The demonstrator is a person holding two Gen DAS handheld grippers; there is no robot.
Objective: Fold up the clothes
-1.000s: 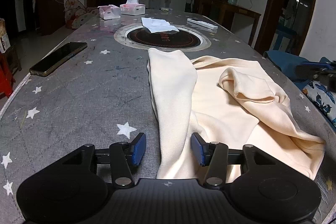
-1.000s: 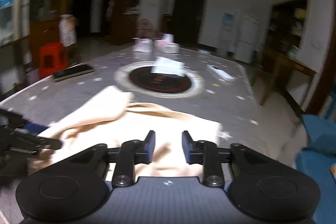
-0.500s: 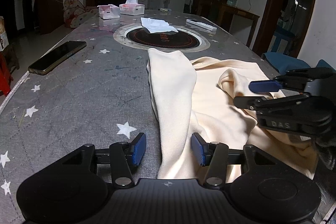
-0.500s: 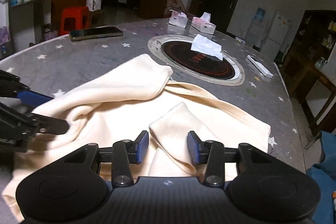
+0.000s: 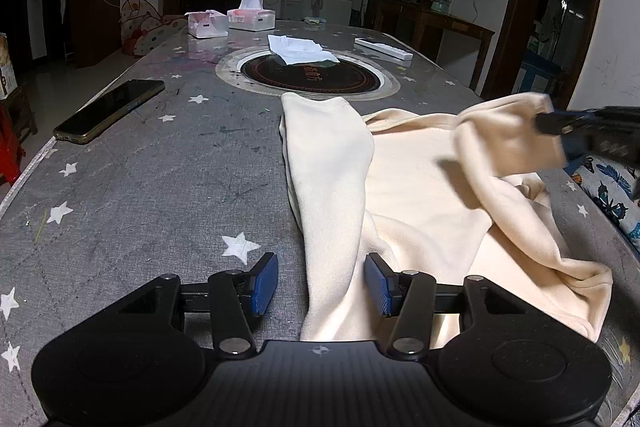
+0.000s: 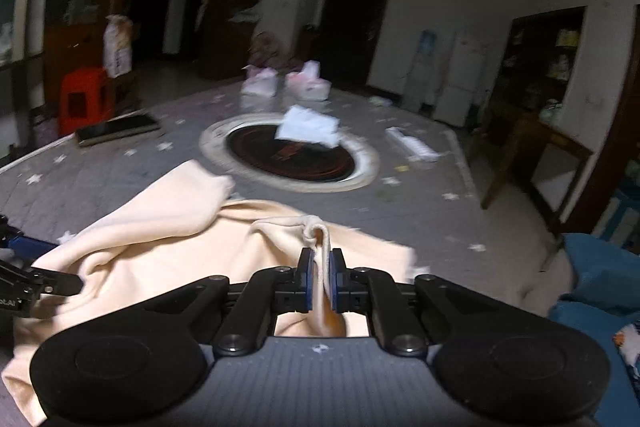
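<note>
Cream garment (image 5: 416, 195): right tool (image 6: 319, 281) pinches its lifted sleeve edge; left tool (image 5: 321, 283) gapes, straddling the other sleeve.

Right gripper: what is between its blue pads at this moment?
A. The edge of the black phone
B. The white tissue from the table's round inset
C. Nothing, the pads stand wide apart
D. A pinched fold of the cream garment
D: in the right wrist view the right gripper has just closed its pads tight on a raised fold of the cream garment, which stands up between them.
</note>
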